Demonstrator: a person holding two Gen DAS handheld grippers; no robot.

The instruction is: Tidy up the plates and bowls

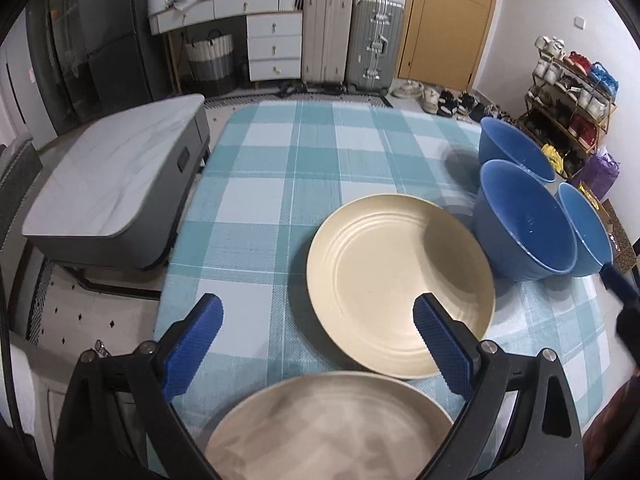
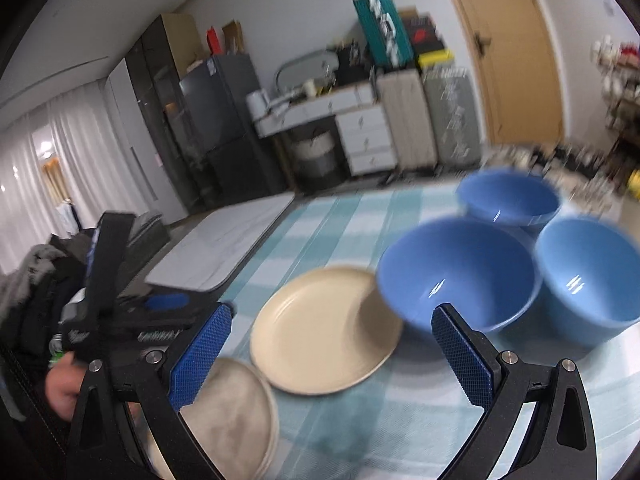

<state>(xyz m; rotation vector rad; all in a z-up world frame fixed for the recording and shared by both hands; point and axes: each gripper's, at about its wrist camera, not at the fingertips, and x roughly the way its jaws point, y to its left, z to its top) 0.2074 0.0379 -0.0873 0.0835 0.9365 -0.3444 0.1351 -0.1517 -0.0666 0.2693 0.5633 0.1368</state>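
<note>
Nearby, round ridged cream plate [image 1: 400, 286] lies beside glossy blue bowls [image 1: 524, 228].

Wide-open left hand-held gripper [image 1: 318, 334] above two cream plates [image 1: 400, 284] beside three blue bowls [image 1: 524, 224] on checked cloth [image 1: 280, 184].

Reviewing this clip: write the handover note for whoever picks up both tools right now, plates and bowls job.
Left tool: open, empty, hovering over the near plate.
Right tool: open, empty, aimed at the bowls; its view is motion-blurred.
Things: two cream plates lie apart on the checked cloth, the far plate beside the bowls. Three blue bowls sit clustered at the right: front bowl, back bowl, right bowl.
Done: nothing stacked.
Left: probably stack the plates, then nest the bowls.
</note>
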